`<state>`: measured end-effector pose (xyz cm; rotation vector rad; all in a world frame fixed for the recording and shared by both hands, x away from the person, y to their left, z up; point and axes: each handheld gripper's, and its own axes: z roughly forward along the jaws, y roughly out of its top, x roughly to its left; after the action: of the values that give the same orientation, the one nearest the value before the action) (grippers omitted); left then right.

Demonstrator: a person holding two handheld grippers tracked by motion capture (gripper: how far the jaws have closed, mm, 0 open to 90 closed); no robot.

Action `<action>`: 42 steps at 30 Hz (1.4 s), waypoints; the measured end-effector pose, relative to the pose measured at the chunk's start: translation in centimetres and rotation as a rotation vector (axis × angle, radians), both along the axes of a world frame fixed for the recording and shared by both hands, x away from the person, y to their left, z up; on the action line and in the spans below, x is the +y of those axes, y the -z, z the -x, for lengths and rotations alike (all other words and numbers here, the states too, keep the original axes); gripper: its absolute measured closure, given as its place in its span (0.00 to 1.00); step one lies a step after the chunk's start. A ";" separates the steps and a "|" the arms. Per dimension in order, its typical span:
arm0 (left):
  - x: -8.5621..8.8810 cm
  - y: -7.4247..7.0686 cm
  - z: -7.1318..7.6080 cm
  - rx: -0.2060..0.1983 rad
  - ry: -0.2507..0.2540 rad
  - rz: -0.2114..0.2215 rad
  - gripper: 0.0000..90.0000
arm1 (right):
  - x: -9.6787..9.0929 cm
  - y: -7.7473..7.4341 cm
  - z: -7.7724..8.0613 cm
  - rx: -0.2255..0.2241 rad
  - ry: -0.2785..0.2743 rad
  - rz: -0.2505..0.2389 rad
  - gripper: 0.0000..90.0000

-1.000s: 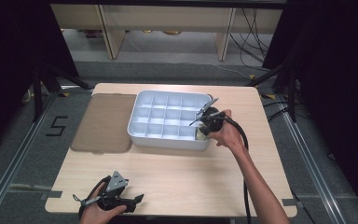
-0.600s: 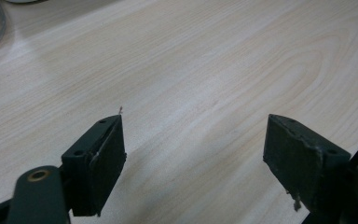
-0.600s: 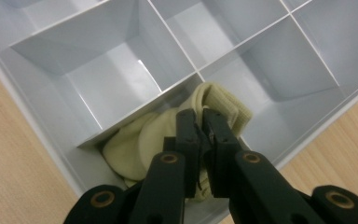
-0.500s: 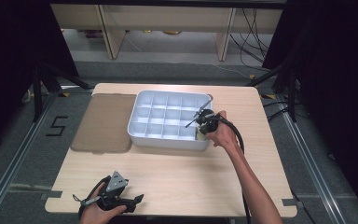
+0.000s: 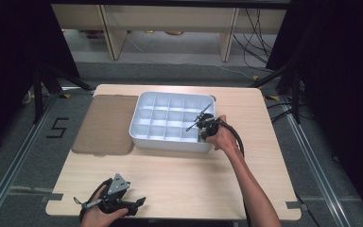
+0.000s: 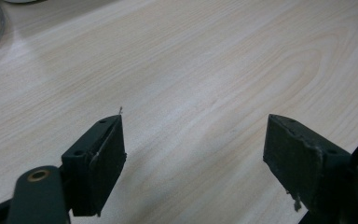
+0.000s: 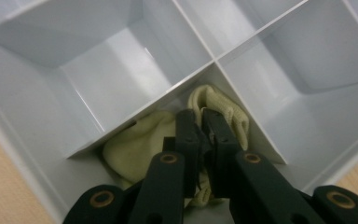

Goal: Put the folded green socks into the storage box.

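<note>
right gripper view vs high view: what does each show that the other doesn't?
Right gripper view: a pale yellow sock bunched in one compartment, the jaws of the right gripper nearly together with a fold of it between them, having just closed.

High view: the whole table, the brown lid lying flat left of the tray, and the left gripper resting at the table's near edge.

Both: the white divided tray with the right gripper dipped into its near right corner compartment; the other compartments look empty.
</note>
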<state>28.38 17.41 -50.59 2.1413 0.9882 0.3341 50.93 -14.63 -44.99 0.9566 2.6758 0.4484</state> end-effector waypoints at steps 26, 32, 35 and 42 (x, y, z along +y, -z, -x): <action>-0.1 0.1 0.0 0.003 -0.033 0.019 0.22 | -3.2 -5.0 2.9 -0.099 0.049 -0.243 0.75; 0.0 0.1 -0.1 0.001 -0.034 0.020 0.22 | -3.4 -5.0 3.7 -0.091 0.048 -0.293 0.67; 0.0 0.1 -0.1 0.003 -0.036 0.021 0.22 | -3.3 -5.0 4.3 -0.109 0.082 -0.320 0.61; 0.0 0.1 -0.1 -0.001 -0.034 0.020 0.22 | -3.0 -5.1 5.5 -0.121 0.065 -0.345 0.54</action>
<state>28.43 17.43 -50.71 2.1083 1.0245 0.3402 45.44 -17.66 -39.90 1.0638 2.4970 0.9436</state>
